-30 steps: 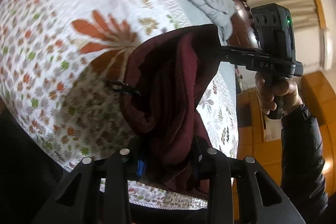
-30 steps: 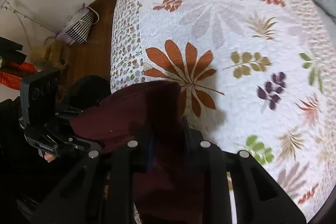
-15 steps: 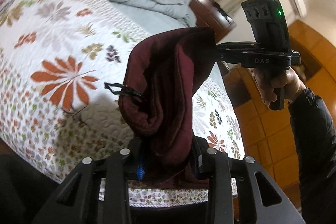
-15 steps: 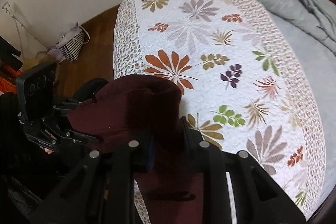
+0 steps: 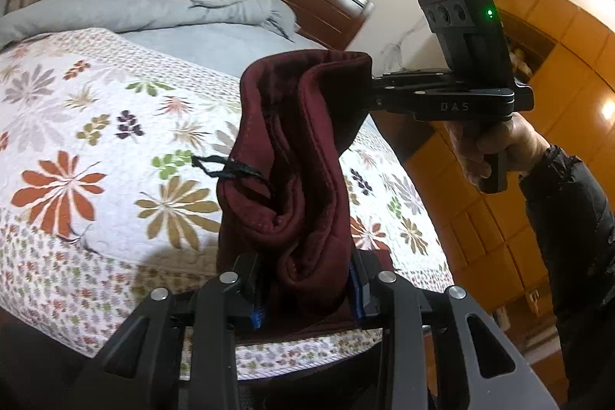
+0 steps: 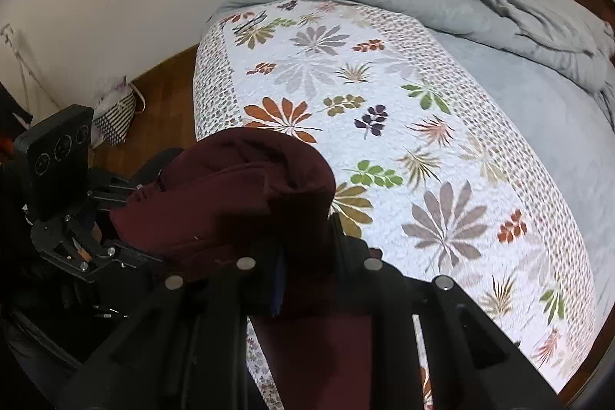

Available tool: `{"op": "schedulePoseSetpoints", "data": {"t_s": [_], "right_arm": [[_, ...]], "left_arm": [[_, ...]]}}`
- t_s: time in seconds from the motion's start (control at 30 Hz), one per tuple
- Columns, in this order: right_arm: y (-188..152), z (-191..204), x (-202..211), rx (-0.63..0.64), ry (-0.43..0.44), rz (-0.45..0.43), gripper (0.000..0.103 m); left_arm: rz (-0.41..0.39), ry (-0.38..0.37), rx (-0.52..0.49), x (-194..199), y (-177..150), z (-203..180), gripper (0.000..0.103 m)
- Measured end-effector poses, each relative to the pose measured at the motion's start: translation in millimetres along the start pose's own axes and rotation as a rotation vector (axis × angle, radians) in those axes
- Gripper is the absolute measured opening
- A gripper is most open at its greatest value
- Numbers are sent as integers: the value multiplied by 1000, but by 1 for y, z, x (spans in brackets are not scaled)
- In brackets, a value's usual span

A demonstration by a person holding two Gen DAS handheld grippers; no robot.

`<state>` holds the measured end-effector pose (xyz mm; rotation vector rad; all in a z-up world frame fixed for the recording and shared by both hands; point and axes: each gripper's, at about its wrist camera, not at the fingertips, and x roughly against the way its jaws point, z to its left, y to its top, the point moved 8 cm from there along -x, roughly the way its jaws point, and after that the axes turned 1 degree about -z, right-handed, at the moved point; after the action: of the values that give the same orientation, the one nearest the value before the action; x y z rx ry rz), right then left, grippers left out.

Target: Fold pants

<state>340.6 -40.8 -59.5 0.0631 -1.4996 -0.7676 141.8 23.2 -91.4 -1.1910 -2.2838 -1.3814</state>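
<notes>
Dark maroon pants (image 5: 300, 160) hang in the air above the floral quilt, stretched between both grippers. My left gripper (image 5: 305, 289) is shut on a bunched fold of the waistband; a black drawstring (image 5: 226, 170) sticks out to the left. In the left wrist view the right gripper (image 5: 371, 89) clamps the far top edge of the cloth, held by a hand in a dark sleeve. In the right wrist view my right gripper (image 6: 307, 252) is shut on the maroon pants (image 6: 230, 195), and the left gripper (image 6: 127, 202) holds their other end at lower left.
The bed has a white quilt with leaf and flower prints (image 6: 384, 125) and a rumpled grey duvet (image 6: 499, 2) near the dark wooden headboard (image 5: 307, 2). A striped bag (image 6: 115, 118) sits on the wooden floor by the wall. Orange wooden cabinets (image 5: 538, 64) stand at the right.
Both grippers have lifted the pants well above the quilt and moved back from it. More of the bed, duvet and headboard shows in both views. The left gripper has rolled.
</notes>
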Motion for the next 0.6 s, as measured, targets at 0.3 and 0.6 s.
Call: {"op": "schedulePoseSetpoints", "data": {"t_s": [0.3,0.6], "right_arm": [[-60,-26,25,-87,-11,-88,19],[-108,-46,32,-126,-33,-127,19]], "left_arm": [[67,-26,-116,-35,-15,-53,32],[156,-48,-217,-79,-40,-91,32]]}}
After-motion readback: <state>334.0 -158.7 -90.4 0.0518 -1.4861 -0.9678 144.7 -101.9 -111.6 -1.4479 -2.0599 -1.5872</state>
